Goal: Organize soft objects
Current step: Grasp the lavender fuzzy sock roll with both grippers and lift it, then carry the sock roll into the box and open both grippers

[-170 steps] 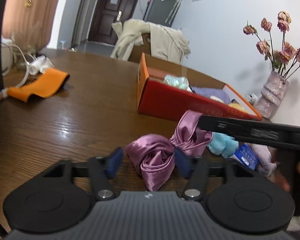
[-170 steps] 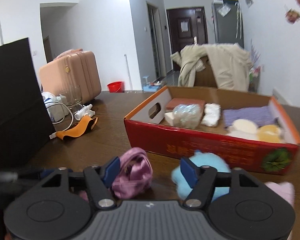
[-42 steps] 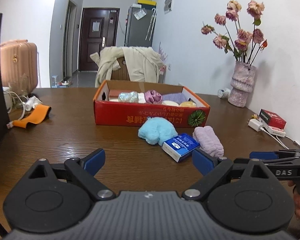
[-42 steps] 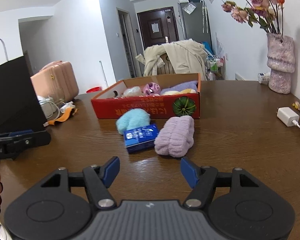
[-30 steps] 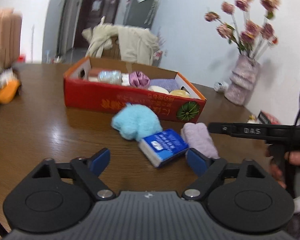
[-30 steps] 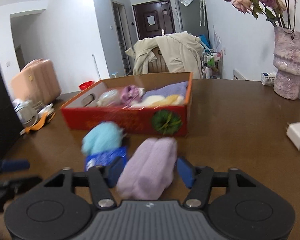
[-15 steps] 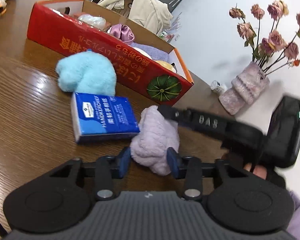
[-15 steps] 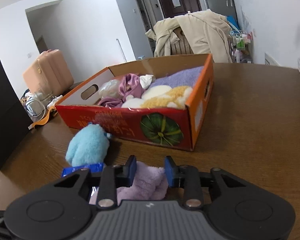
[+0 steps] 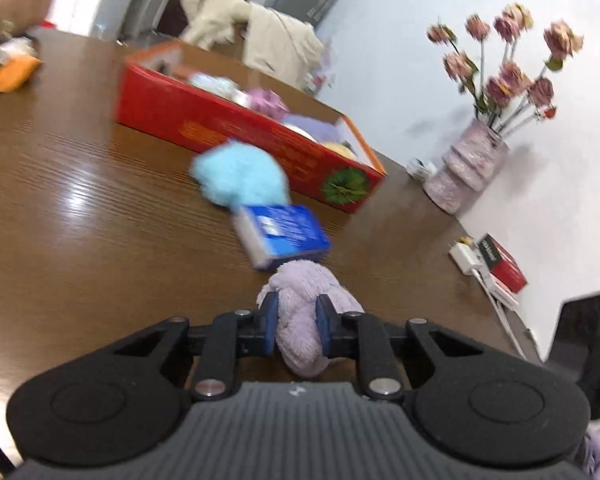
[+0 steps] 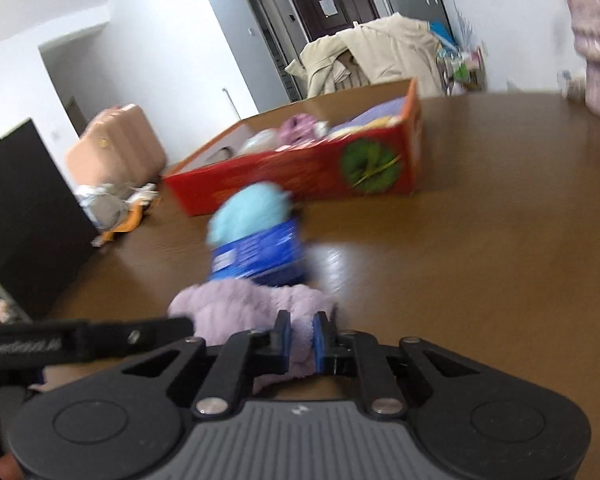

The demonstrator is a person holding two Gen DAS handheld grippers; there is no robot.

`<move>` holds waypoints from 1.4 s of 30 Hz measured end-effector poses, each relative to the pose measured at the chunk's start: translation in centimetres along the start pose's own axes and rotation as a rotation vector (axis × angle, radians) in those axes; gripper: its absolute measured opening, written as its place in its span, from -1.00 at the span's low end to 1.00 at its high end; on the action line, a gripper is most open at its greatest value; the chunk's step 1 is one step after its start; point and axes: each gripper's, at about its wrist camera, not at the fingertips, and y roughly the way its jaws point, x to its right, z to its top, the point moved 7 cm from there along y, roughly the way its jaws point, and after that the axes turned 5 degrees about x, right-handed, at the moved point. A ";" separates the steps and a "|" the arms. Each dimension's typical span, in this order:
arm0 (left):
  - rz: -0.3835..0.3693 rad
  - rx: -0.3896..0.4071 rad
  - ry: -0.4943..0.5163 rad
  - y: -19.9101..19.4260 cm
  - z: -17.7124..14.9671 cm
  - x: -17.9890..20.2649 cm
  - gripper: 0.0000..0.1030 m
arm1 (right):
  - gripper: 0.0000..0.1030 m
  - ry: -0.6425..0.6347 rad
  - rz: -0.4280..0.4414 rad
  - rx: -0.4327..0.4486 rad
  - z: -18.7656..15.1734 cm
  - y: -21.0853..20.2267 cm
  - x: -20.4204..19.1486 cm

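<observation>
The lilac fluffy towel [image 9: 300,320] lies rolled on the brown wooden surface [image 9: 80,240], close to its near edge, and both tongs have hold of it. The left tongs [image 9: 296,326] pinch 1 end of the roll between the 2 blue pads [image 9: 269,322], the plush bulging out in front of and below them; the jaws are narrow and closing further on the fabric. In the right wrist view the right tongs [image 10: 300,338] squeeze a fold of the same towel [image 10: 240,304], jaws nearly together and closing, with the rest of the towel spreading to the left, where the black bar of the left tongs [image 10: 84,338] reaches in.

Just beyond the towel, touching or almost touching it, lies a blue tissue pack [image 9: 284,232], and behind that a light blue fluffy ball [image 9: 240,178]. Farther back stands the red cardboard box [image 9: 228,132], open on top and holding several soft things, among them a pink satin piece [image 9: 266,100]. A vase of dried roses [image 9: 472,160] stands to the right by the wall. Both views are motion-blurred.
</observation>
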 end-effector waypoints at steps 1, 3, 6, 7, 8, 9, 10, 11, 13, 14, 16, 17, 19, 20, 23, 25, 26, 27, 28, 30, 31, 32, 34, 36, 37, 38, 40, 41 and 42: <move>0.023 0.015 0.004 -0.7 0.2 -1.0 -0.60 | -0.78 0.006 0.014 -0.004 -0.8 -0.1 -1.3; 0.093 0.041 0.000 -1.7 0.6 -3.3 -0.71 | -0.78 -0.037 0.038 -0.021 -2.1 0.2 -4.4; 0.165 0.069 -0.051 -2.9 1.4 -6.7 -0.69 | -0.75 -0.075 0.087 -0.050 -3.0 0.9 -8.0; 0.163 0.076 -0.067 -3.4 1.6 -7.4 -0.69 | -0.72 -0.083 0.100 -0.049 -3.1 1.1 -9.0; 0.157 0.084 -0.074 -3.8 1.7 -7.8 -0.64 | -0.71 -0.077 0.104 -0.044 -3.1 1.2 -9.9; 0.148 0.086 -0.074 -4.2 1.9 -8.2 -0.53 | -0.70 -0.072 0.102 -0.038 -3.1 1.2 -10.5; 0.137 0.085 -0.077 -4.4 2.0 -8.5 -0.47 | -0.68 -0.064 0.099 -0.025 -3.1 1.2 -10.9; 0.119 0.084 -0.082 -4.5 2.1 -8.7 -0.32 | -0.63 -0.050 0.089 -0.015 -3.0 1.2 -11.1; 0.079 0.078 -0.086 -4.4 2.4 -9.0 -0.14 | -0.61 -0.026 0.065 0.002 -2.9 1.3 -11.1; 0.054 0.082 -0.084 -4.3 2.7 -8.9 -0.14 | -0.61 -0.011 0.046 0.018 -2.7 1.3 -11.1; 0.003 0.067 -0.088 -3.6 3.0 -8.5 -0.05 | -0.53 0.029 0.016 0.040 -2.5 1.3 -10.8; -0.011 0.053 -0.091 -3.1 3.0 -8.4 -0.05 | -0.41 0.051 0.008 0.047 -2.4 1.3 -10.5; -0.025 0.017 -0.079 -2.3 2.6 -8.1 -0.07 | -0.32 0.080 -0.009 0.038 -2.4 1.8 -10.2; -0.024 0.001 -0.076 -2.0 2.4 -8.2 -0.12 | -0.32 0.088 -0.023 0.031 -2.5 2.1 -10.0; -0.026 -0.029 -0.082 -1.4 1.8 -8.7 -0.43 | -0.36 0.112 -0.048 0.011 -2.9 3.1 -9.7; -0.035 -0.024 -0.072 -1.4 2.0 -8.9 -0.50 | -0.55 0.102 -0.044 0.011 -3.0 3.3 -9.9; -0.041 -0.022 -0.072 -1.5 2.2 -8.9 -0.54 | -0.59 0.090 -0.040 0.012 -2.9 3.4 -10.1; -0.052 -0.016 -0.070 -1.5 2.6 -8.8 -0.57 | -0.68 0.078 -0.038 0.010 -2.9 3.5 -10.2; -0.069 -0.002 -0.064 -1.6 3.3 -8.6 -0.57 | -0.69 0.066 -0.030 0.008 -2.7 3.6 -10.4; -0.098 0.042 -0.040 -1.5 5.8 -8.0 -0.57 | -0.71 0.052 -0.020 0.022 -1.6 3.7 -10.7; -0.107 0.071 -0.022 -1.3 7.4 -7.7 -0.57 | -0.71 0.035 -0.015 0.036 -0.5 3.8 -10.9; -0.111 0.097 -0.008 -1.1 9.1 -7.4 -0.57 | -0.71 0.024 -0.009 0.052 0.6 3.9 -11.1; -0.127 0.152 0.038 0.1 13.1 -6.6 -0.57 | -0.71 -0.016 0.013 0.093 4.2 4.6 -11.6; -0.105 0.182 0.065 2.4 17.2 -6.4 -0.57 | -0.71 -0.064 0.020 0.136 8.2 6.1 -12.0; -0.100 0.173 0.068 3.8 18.7 -6.5 -0.57 | -0.71 -0.080 0.020 0.146 10.0 7.2 -11.9; -0.076 0.168 0.064 5.4 20.2 -6.9 -0.57 | -0.71 -0.074 0.027 0.148 12.0 8.7 -11.6; -0.027 0.146 0.071 8.4 22.1 -7.9 -0.57 | -0.71 -0.057 0.028 0.126 14.8 11.7 -10.8; 0.005 0.127 0.072 10.0 22.6 -8.5 -0.57 | -0.71 -0.040 0.026 0.117 16.1 13.5 -10.3; 0.030 0.110 0.082 11.2 22.7 -9.0 -0.57 | -0.71 -0.022 0.026 0.093 17.0 15.3 -9.7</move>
